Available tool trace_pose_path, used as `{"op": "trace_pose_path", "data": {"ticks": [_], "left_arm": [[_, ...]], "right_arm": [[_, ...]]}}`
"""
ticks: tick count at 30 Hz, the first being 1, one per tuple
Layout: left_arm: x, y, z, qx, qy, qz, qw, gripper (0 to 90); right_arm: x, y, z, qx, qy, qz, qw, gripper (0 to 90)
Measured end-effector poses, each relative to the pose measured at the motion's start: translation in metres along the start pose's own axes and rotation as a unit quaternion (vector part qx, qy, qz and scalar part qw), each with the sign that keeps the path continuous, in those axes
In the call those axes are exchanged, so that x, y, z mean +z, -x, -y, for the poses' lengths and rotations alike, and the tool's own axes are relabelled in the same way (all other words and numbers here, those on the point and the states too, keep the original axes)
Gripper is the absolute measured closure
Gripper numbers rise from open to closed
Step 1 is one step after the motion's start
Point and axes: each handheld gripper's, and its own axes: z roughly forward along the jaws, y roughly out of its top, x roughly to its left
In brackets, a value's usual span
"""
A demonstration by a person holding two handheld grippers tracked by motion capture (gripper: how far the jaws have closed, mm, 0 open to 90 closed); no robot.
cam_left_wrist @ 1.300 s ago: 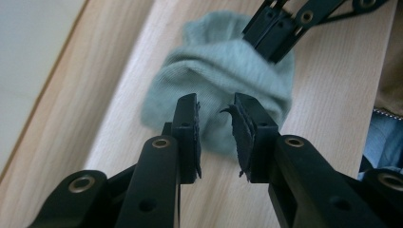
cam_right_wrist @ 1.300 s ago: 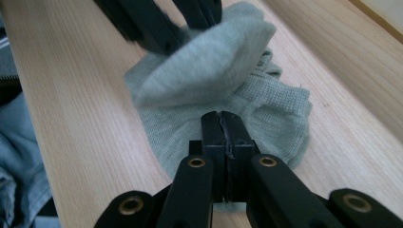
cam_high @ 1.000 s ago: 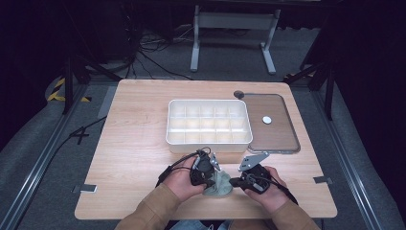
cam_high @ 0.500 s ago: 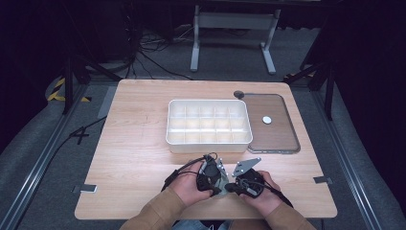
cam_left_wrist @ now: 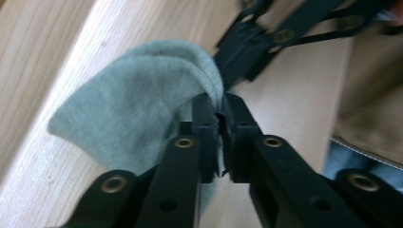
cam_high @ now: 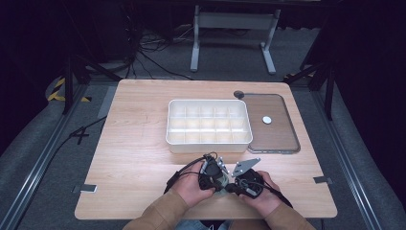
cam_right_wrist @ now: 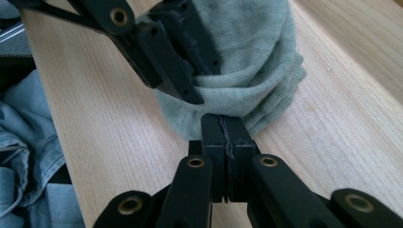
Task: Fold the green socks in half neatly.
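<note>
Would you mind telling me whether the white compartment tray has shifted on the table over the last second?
No. The white tray sits in the same spot beside the brown lid, as before.

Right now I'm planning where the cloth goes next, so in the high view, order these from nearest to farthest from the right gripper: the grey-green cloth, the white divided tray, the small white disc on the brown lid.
From the right gripper:
1. Grey-green cloth: pinched in its jaws, at the near table edge.
2. White divided tray: ahead, mid-table.
3. Small white disc: farthest, on the brown lid, right of the tray.
</note>
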Motion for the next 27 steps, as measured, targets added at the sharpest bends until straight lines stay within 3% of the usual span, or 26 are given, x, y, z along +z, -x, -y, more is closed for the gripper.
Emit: {"op": "trace_pose_path", "data": {"ticks": [5,9,15,20,24,27], "left_arm": [[-0.009,0.002,0.001,-0.007,0.007,-0.004,0.9999,68.1],[-0.022,0.001,0.004,-0.008,0.019,0.000,0.9998,65.4],[-0.039,-0.003,0.012,-0.014,0.034,-0.021,0.9991,67.7],[-0.052,-0.012,0.021,-0.019,0.048,-0.061,0.9968,76.3],[-0.055,-0.016,0.024,-0.020,0.064,-0.074,0.9950,81.1],[-0.053,-0.015,0.020,0.001,0.088,-0.079,0.9930,82.0]], "right_arm": [[-0.005,0.001,0.000,0.000,0.003,0.003,1.0000,89.1],[-0.012,0.003,-0.002,0.001,0.013,0.007,0.9999,88.7],[-0.018,0.001,-0.010,-0.008,0.026,0.009,0.9996,88.6],[-0.023,-0.004,-0.022,-0.022,0.052,0.011,0.9983,89.4],[-0.018,-0.008,-0.030,-0.027,0.066,0.005,0.9974,89.4],[-0.005,-0.011,-0.034,-0.036,0.055,0.000,0.9978,89.0]]}}
